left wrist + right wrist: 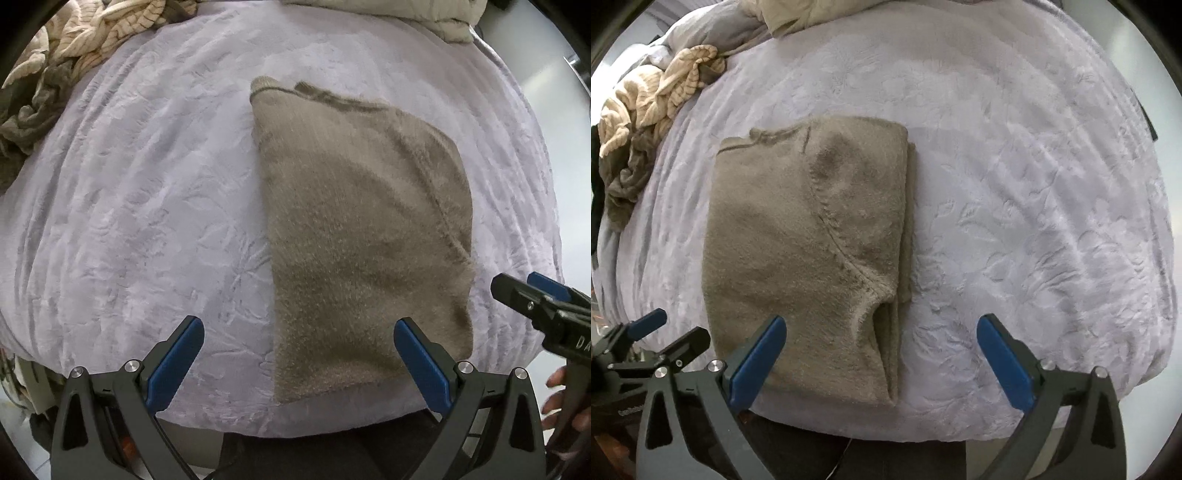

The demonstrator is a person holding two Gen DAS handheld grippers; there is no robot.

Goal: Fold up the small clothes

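A fuzzy taupe sweater [362,229] lies folded lengthwise on the lavender bedspread [147,206], its neckline at the far end and its hem near the bed's front edge. In the right wrist view the same sweater [805,240] shows a sleeve seam running diagonally and layered edges along its right side. My left gripper [299,328] hovers open above the sweater's near left corner, nothing between its blue pads. My right gripper [881,326] stands open over the sweater's near right edge, also empty. The right gripper [532,291] shows at the left wrist view's right edge, and the left gripper [665,338] at the right wrist view's lower left.
A heap of crumpled clothes [62,66], cream striped and olive, sits at the far left of the bed, seen also as the clothes heap [646,122]. A beige pillow or blanket [424,14] lies at the far end. A hand [557,395] holds the right gripper's handle.
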